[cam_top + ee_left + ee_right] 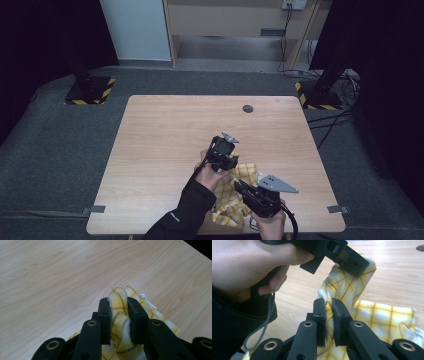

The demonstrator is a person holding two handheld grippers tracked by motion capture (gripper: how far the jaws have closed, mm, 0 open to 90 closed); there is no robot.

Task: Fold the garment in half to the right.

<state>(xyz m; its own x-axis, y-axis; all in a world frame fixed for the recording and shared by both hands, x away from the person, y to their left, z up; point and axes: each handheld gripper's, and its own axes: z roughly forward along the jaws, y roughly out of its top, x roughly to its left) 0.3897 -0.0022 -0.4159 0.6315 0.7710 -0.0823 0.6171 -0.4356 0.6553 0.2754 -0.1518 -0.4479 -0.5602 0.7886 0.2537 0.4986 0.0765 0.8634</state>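
A yellow checked cloth [235, 192] lies bunched near the front of the wooden table [170, 130], between the two hands. My left gripper [231, 162] is shut on a rolled fold of the cloth [119, 315], which bulges up between its two black pads. My right gripper [240, 187] is shut on another fold of the same cloth [329, 315], close to the person's side. In the right gripper view the person's left hand [244, 265] and the left gripper [348, 260] sit just above, pinching the cloth's upper edge. A white label [143, 296] shows on the cloth.
A small dark round hole [247, 108] sits near the table's far edge. Black stands with yellow-striped bases [90, 90] flank the table's far corners on the grey floor. Cables [325, 120] trail at the right. Bare wood spreads left and beyond the cloth.
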